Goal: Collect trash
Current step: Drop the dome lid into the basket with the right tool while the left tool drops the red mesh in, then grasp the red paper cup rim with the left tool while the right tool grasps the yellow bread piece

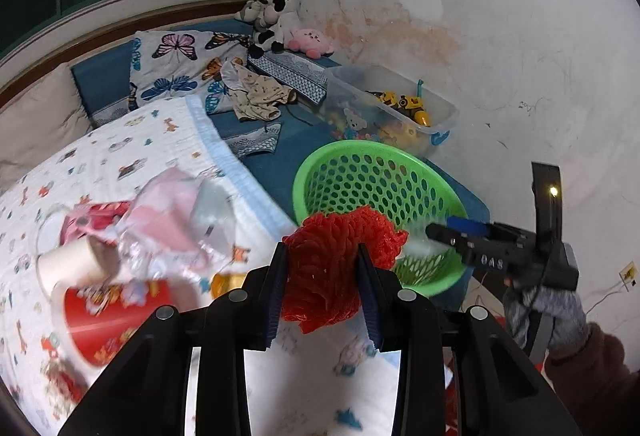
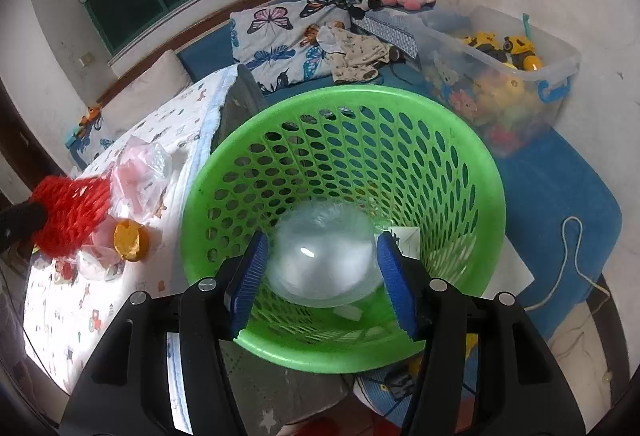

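While left gripper (image 1: 322,290) grips red netting (image 1: 340,264), basket (image 2: 472,155) waits.

The net (image 1: 344,260) is bright red. The basket (image 2: 452,155) is green with a pattern of oval holes. The quilt (image 1: 132,139) is white with small cartoon prints and a pale blue border. The pillow (image 1: 176,63) shows butterflies. The cup (image 1: 104,320) is red. The mat (image 2: 560,187) is blue.

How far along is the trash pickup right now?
Partly done. A clear plastic dome and white paper scraps already lie in the green perforated basket, below the open right gripper. The left gripper holds red mesh netting. Crumpled pink-and-clear bags, a red paper cup and gold foil remain on the quilt.
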